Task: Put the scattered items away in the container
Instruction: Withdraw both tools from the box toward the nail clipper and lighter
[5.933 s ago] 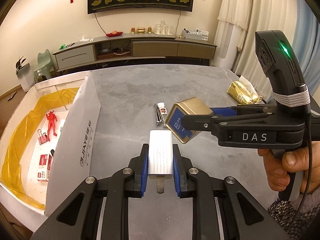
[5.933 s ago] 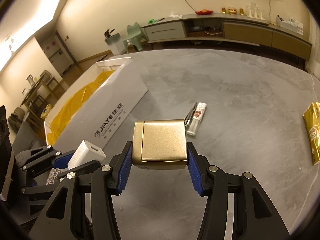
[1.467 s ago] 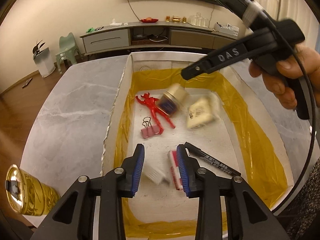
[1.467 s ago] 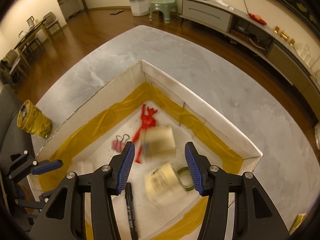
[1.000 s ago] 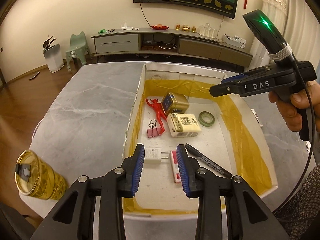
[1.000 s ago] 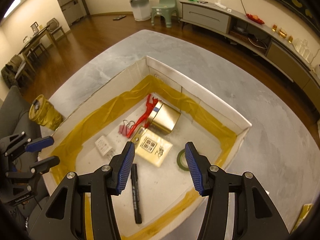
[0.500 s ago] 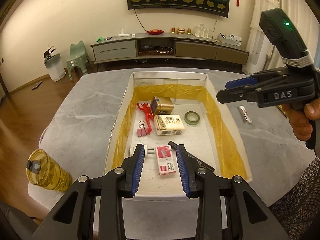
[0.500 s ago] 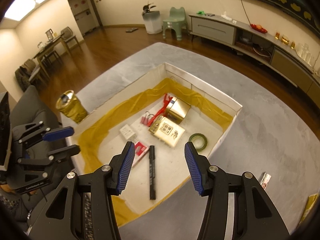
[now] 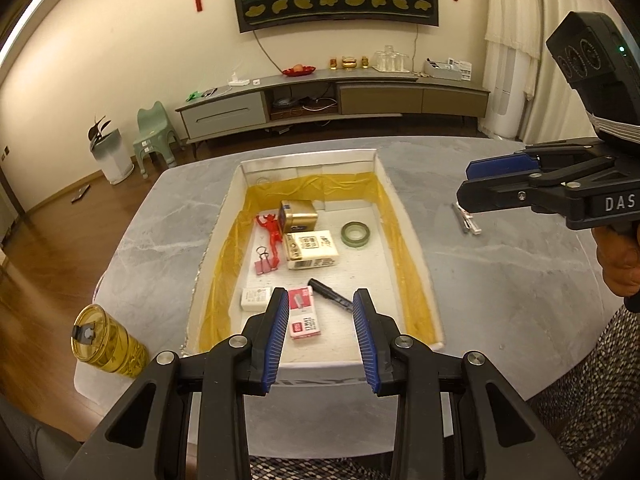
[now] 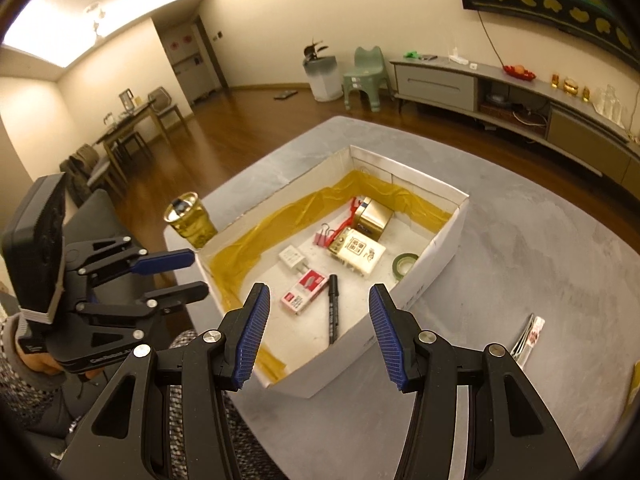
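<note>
On the grey marble table (image 9: 500, 280) stands a white cardboard box (image 9: 412, 248) lined with yellow film, its far end towards the TV cabinet. Inside, at the far end, sits a gold tin (image 9: 299, 216) with a blue label, touching a red toy figure (image 9: 273, 233) on its left. Just nearer lies a cream packet (image 9: 312, 249) printed with characters too small to read, with a green tape roll (image 9: 355, 234) to its right and a pink binder clip (image 9: 264, 265) to its left. Towards the near end lie a white charger (image 9: 254, 298), a red-and-white staples box (image 9: 305, 317) whose print is unreadable, and a black marker (image 9: 330, 296).

Outside the box, a small tube with a metal clip (image 9: 466, 219) lies near the table's right edge, and a gold jar (image 9: 105, 341) stands at the near left corner. In the right wrist view part of a gold item (image 10: 634, 384) shows at the frame's right edge.

The left gripper (image 9: 322, 336) hangs over the box's near wall, fingers spread and empty. The right gripper (image 10: 316, 336) is likewise spread and empty — the letters "DAS" read on its side in the left wrist view.

Against the frames six seconds back, the charger and gold tin have left the grippers and now rest in the box. Since half a second ago both grippers have drawn back slightly — the box contents are unchanged.
</note>
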